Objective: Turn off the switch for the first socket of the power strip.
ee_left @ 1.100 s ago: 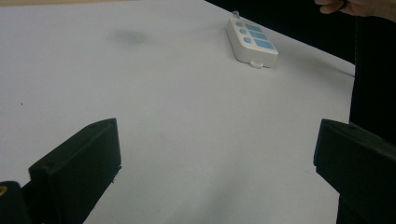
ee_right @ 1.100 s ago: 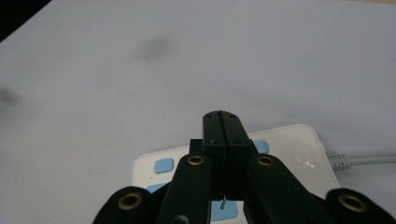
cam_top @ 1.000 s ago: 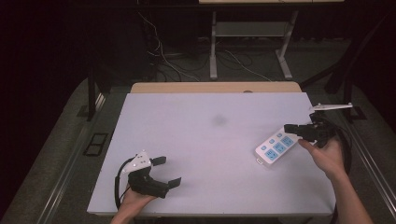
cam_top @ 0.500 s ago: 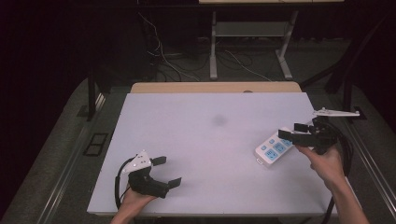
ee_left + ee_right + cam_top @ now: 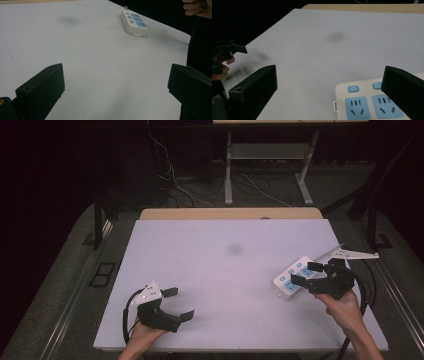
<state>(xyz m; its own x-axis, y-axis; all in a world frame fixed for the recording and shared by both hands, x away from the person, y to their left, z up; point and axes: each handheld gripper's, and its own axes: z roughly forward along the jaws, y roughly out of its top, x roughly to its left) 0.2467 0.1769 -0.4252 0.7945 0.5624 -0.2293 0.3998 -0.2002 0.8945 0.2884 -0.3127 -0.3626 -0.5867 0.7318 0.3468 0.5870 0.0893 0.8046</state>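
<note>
Power strip point(image 5: 292, 276), white with blue sockets, lies flat near the right edge of the white counter point(image 5: 220, 285), set at a slant. The right gripper point(image 5: 309, 273) sits at the strip's near-right end, its 2 black jaws spread wide; in the high view the jaw tips overlap that end of the strip, but whether they touch it I cannot tell. From the right gripper view the strip point(image 5: 372, 100) lies low between the jaws, closer to the right one, with 2 blue sockets and 2 small blue buttons facing up, and nothing is pinched. Those jaws have just been opening, and no pad presses on the strip now.

The left gripper point(image 5: 181, 304) rests at the near-left part of the counter, well apart from the strip, its jaws also wide with only bare counter between them. In the left gripper view the strip point(image 5: 133, 23) shows far off toward the upper right.

Compared with 1 second ago, the right gripper has drawn back toward the person and the right edge: then its jaws were narrow at the strip's end, now they stand wide. The strip lies in about the same place. The left gripper has not moved.
</note>
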